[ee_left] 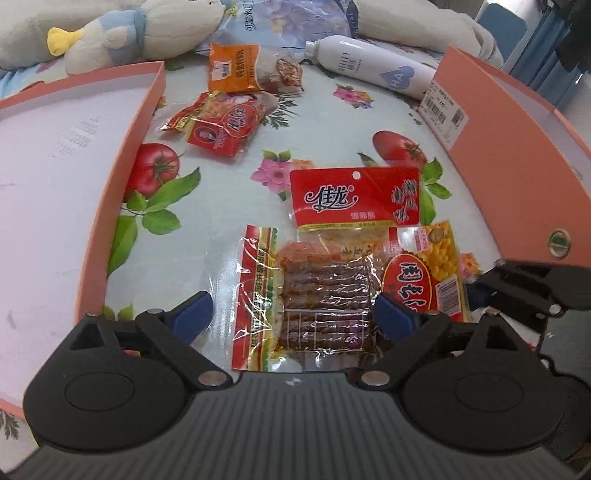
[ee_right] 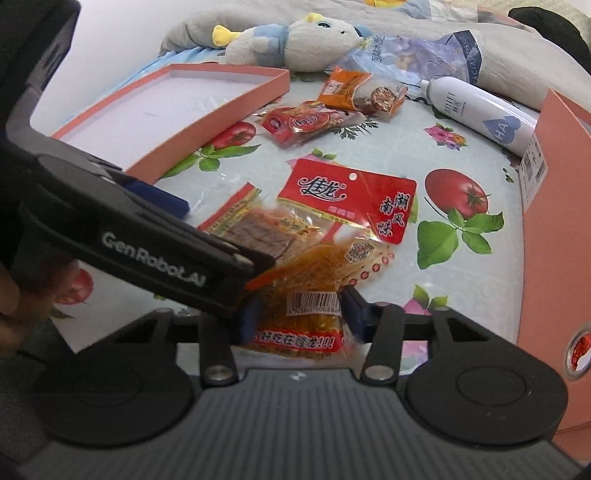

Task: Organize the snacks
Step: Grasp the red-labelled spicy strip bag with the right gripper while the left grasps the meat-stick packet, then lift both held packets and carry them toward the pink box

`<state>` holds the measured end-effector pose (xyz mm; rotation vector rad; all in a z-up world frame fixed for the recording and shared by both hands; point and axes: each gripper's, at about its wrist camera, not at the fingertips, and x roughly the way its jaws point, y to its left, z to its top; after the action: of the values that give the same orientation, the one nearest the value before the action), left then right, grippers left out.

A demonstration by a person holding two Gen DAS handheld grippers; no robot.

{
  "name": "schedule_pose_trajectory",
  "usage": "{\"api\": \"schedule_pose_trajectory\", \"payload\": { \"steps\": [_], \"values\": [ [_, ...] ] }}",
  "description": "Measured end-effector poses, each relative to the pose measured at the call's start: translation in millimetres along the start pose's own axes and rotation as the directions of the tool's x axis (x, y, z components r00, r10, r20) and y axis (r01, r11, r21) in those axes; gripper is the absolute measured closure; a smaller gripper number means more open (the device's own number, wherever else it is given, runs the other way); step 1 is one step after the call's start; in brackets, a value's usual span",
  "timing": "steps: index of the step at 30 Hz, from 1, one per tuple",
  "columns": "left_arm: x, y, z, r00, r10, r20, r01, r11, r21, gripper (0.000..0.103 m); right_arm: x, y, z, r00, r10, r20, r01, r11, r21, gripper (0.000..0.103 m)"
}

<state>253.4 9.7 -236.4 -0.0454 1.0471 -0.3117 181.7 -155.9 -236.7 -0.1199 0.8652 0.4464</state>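
Observation:
A clear pack of brown jerky strips lies between the open blue fingers of my left gripper; it also shows in the right wrist view. A red Chinese-label packet lies just beyond it and overlaps it. My right gripper is open with its fingers around a yellow shredded-snack pack, beside the left gripper's body. That yellow pack shows in the left wrist view. A small red packet and an orange packet lie farther back.
An open pink box lid lies on the left and a pink box stands on the right. A white spray bottle, a plush toy and a blue bag sit at the back of the flowered cloth.

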Motion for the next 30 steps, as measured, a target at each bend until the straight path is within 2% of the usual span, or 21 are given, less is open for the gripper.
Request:
{"api": "schedule_pose_trajectory", "payload": {
  "steps": [6, 8, 10, 11, 13, 15, 20, 22, 28, 30],
  "values": [
    [-5, 6, -2, 0.998, -0.062, 0.010, 0.062, 0.997, -0.034, 0.008, -4, 0, -3, 0.999, 0.041, 0.027, -0.042, 0.998, 0.045, 0.066],
    [-7, 6, -3, 0.995, -0.100, 0.012, 0.101, 0.994, -0.044, 0.011, -5, 4, -3, 0.997, 0.070, 0.034, -0.071, 0.996, 0.047, 0.067],
    [-8, 4, -4, 0.989, -0.145, 0.012, 0.146, 0.987, -0.061, 0.021, -7, 9, -3, 0.993, 0.109, 0.046, -0.112, 0.992, 0.054, 0.067],
    [-9, 3, -4, 0.989, -0.147, 0.013, 0.147, 0.987, -0.063, 0.026, -7, 12, -2, 0.994, 0.097, 0.042, -0.099, 0.994, 0.056, 0.067],
    [-10, 0, -5, 0.987, -0.158, 0.013, 0.159, 0.985, -0.065, 0.042, -6, 15, -3, 0.997, 0.074, 0.036, -0.076, 0.995, 0.059, 0.067],
    [-13, -3, -7, 0.988, -0.151, 0.023, 0.152, 0.987, -0.058, 0.050, -6, 13, -4, 0.997, 0.070, 0.035, -0.073, 0.994, 0.079, 0.068],
    [-23, -10, -11, 0.987, -0.151, 0.062, 0.153, 0.988, -0.030, 0.057, -13, 15, -4, 0.999, 0.029, 0.032, -0.031, 0.998, 0.059, 0.068],
    [-29, -10, -11, 0.984, -0.160, 0.081, 0.163, 0.986, -0.034, 0.071, -14, 15, -5, 1.000, 0.006, 0.023, -0.008, 0.998, 0.063, 0.068],
    [-45, -12, -13, 0.976, -0.186, 0.116, 0.192, 0.980, -0.048, 0.087, -24, 17, -8, 1.000, -0.021, 0.017, 0.020, 0.997, 0.080, 0.068],
    [-51, -12, -16, 0.973, -0.191, 0.129, 0.200, 0.978, -0.057, 0.089, -27, 19, -9, 0.999, -0.036, 0.017, 0.035, 0.996, 0.077, 0.068]
  ]
}}
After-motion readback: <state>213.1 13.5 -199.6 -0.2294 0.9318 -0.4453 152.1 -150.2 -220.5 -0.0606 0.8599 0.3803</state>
